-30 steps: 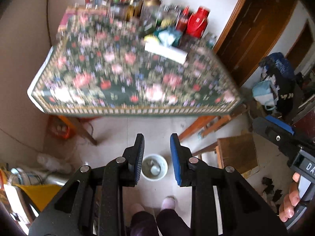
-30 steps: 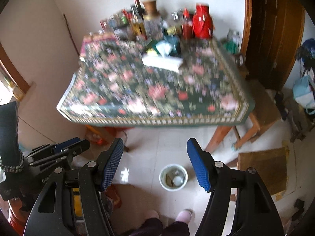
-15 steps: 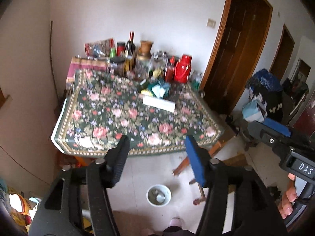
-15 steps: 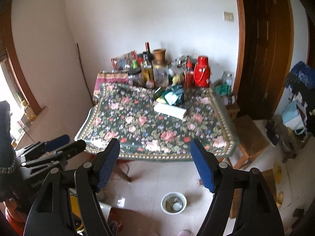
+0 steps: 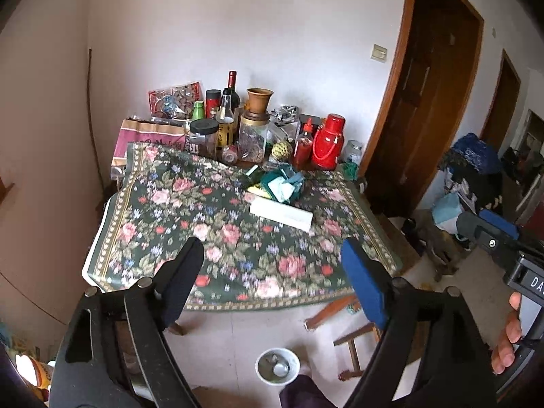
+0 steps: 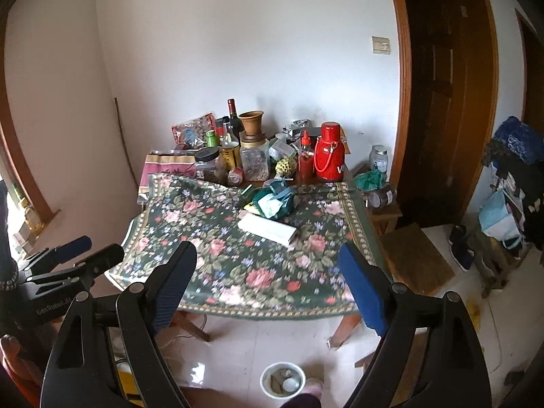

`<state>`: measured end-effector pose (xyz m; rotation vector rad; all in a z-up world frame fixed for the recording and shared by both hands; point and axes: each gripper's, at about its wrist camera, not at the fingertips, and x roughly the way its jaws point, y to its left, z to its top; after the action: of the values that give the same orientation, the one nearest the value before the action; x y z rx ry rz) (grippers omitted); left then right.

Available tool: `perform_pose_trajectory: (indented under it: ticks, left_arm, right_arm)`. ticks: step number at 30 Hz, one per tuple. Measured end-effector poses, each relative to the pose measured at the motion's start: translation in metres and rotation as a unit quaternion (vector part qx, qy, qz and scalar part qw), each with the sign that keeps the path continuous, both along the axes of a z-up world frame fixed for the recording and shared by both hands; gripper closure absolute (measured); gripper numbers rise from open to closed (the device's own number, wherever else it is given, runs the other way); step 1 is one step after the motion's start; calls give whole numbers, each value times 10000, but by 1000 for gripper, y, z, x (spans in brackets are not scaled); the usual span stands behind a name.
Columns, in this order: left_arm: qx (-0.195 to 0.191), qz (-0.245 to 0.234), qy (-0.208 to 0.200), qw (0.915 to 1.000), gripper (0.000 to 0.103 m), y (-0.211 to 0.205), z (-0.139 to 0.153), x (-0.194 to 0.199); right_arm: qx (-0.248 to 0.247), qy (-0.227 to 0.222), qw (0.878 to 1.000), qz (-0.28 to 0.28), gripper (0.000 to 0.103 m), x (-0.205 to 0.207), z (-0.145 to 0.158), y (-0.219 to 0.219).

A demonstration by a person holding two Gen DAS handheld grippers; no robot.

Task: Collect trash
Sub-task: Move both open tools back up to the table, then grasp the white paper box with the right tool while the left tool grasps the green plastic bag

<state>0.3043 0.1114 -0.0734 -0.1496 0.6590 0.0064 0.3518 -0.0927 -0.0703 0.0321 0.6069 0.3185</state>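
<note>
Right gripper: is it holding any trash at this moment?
No, the right gripper is open and empty, raised in front of the table.

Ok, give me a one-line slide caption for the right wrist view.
Open right claw faces a floral-clothed table crowded with bottles, white bin on the floor below.

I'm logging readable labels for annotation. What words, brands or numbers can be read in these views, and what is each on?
"DA": white letters, cut off at the frame edge, on the right gripper body in the left wrist view.
"GenRobot.AI", faint and only roughly legible, on the left gripper body in the right wrist view.
"V", partial white mark on the red thermos.
Labels on the bottles and jars and the snack bag: too small to read.
</note>
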Motion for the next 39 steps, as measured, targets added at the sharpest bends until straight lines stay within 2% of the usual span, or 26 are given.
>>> perform_pose_trajectory:
  ticks: [10, 16, 21, 25, 30, 37, 39]
  left_arm:
    - [43, 366, -30, 9993, 21, -39, 13, 109]
    - [-14, 520, 73, 9986, 21, -51, 4, 150]
    - [-67, 731, 225, 9970, 21, -34, -11, 179]
    - [-17, 944, 216, 9953, 20, -11, -26, 198]
    - [74, 786, 307, 9964, 20, 25, -40, 233]
    - [439, 591, 551, 9958, 20, 67, -55, 269]
    - [356, 540, 678, 9956, 20, 77, -64, 277]
  right_arm:
    - [-177, 111, 9991, 375, 20, 109, 9, -34]
    - [-445, 332, 9962, 667, 20, 163, -8, -40]
    - [-601, 788, 9911, 892, 20, 201, -41, -28]
    - [-697, 1379, 9816, 1122, 20, 232, -78, -6]
    - [-963, 1799, 9703, 1300, 20, 258, -119, 30]
    - [-1299, 2585, 9428, 1656, 20, 299, -191, 98]
    - [-1506, 2691, 9350, 1753, 20, 309, -208, 115]
